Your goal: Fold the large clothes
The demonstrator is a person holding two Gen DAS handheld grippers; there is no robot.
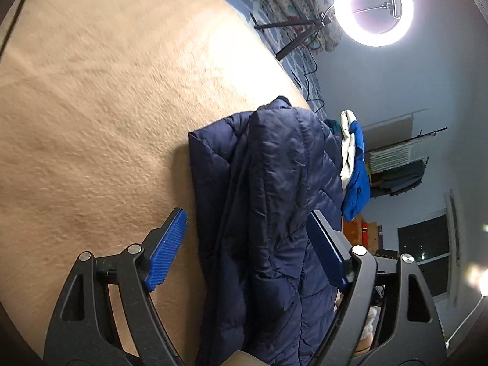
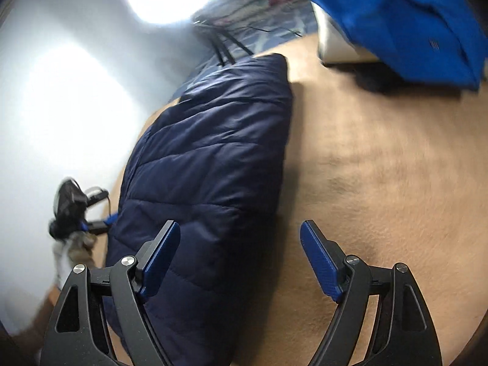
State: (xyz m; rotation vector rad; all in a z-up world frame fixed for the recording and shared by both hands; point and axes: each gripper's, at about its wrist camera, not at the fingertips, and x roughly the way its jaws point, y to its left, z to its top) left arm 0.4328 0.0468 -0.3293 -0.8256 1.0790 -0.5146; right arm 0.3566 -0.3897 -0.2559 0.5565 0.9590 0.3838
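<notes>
A navy quilted puffer jacket (image 1: 268,213) lies folded into a long bundle on the tan blanket (image 1: 91,106). It also shows in the right wrist view (image 2: 207,164). My left gripper (image 1: 247,250) is open, its blue pads either side of the jacket's near end, one pad (image 1: 166,250) over the blanket. My right gripper (image 2: 239,256) is open, its left pad (image 2: 161,256) over the jacket, its right pad (image 2: 318,262) over the blanket. In the right wrist view the other gripper (image 2: 73,210) shows beyond the jacket's left edge.
A blue and white garment (image 2: 396,21) lies at the blanket's far edge; it also shows in the left wrist view (image 1: 353,164). A bright ring light (image 1: 373,7) on a tripod stands behind. Shelves with folded cloth (image 1: 396,164) line the wall.
</notes>
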